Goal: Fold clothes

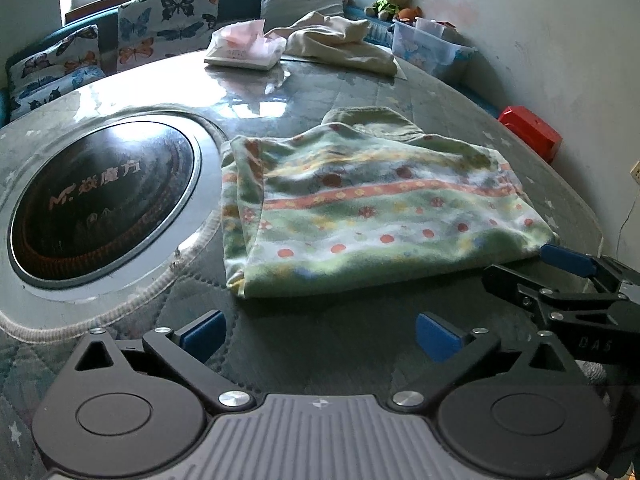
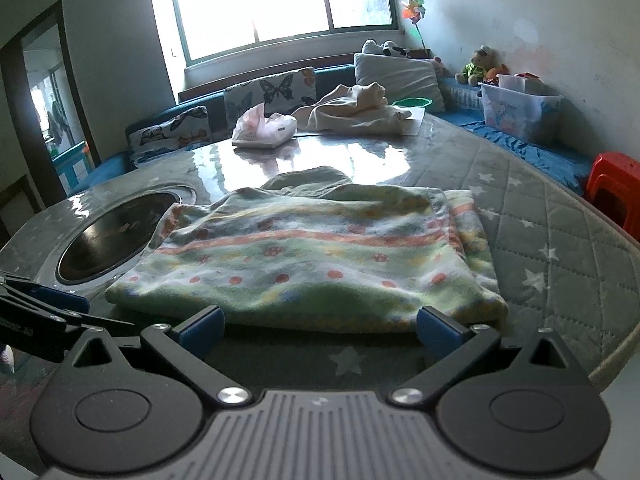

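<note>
A round table [image 1: 360, 92] with a quilted, star-printed cover under a glossy sheet fills most of both views. A dark round cooktop [image 1: 100, 196] is set into it, seen at nine o'clock in the left wrist view.

A folded garment [image 1: 372, 208], green with orange bands and red dots, is laid flat on the table just beside the cooktop, at the centre of both views. A second, cream-coloured garment [image 2: 356, 110] is heaped at twelve o'clock on the far side, well apart from the folded one. A pink-and-white tissue pack [image 1: 246, 46] is seen just beside it, at eleven o'clock.

Butterfly cushions [image 1: 168, 24] are lined along a bench behind the table. A clear storage box [image 2: 518, 110] is placed at two o'clock, and a red stool [image 2: 614, 186] at three o'clock.

The left gripper [image 1: 320, 336] is held at six o'clock with its jaws spread wide; nothing is gripped, and the folded garment lies ahead of its blue pads. The right gripper [image 2: 320, 328] is likewise spread wide and empty, its pads just short of the garment's near edge.
</note>
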The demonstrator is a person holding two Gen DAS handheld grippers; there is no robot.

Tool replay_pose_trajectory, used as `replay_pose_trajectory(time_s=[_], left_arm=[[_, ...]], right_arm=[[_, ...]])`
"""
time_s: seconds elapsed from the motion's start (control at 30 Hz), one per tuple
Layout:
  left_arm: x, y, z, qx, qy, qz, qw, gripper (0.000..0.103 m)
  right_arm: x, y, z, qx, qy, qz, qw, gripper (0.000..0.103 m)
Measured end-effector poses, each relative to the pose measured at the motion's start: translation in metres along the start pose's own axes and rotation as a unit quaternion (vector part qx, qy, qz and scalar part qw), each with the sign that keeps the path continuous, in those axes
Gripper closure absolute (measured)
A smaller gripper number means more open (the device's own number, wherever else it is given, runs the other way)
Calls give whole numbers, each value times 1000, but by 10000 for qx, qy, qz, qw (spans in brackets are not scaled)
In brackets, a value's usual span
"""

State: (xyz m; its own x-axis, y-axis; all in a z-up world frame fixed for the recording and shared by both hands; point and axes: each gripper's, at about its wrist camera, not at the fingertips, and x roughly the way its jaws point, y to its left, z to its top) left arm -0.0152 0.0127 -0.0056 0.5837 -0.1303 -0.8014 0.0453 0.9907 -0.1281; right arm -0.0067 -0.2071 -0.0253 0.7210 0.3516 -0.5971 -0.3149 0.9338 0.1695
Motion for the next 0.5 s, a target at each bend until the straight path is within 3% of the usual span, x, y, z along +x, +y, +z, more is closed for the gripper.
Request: replay_pose_trajectory(time_s=[0.5], left_arm=[[-2, -10, -9, 55, 154, -110, 9998, 0]], right_arm=[[-15, -1, -10, 97, -23, -37, 9999, 0]])
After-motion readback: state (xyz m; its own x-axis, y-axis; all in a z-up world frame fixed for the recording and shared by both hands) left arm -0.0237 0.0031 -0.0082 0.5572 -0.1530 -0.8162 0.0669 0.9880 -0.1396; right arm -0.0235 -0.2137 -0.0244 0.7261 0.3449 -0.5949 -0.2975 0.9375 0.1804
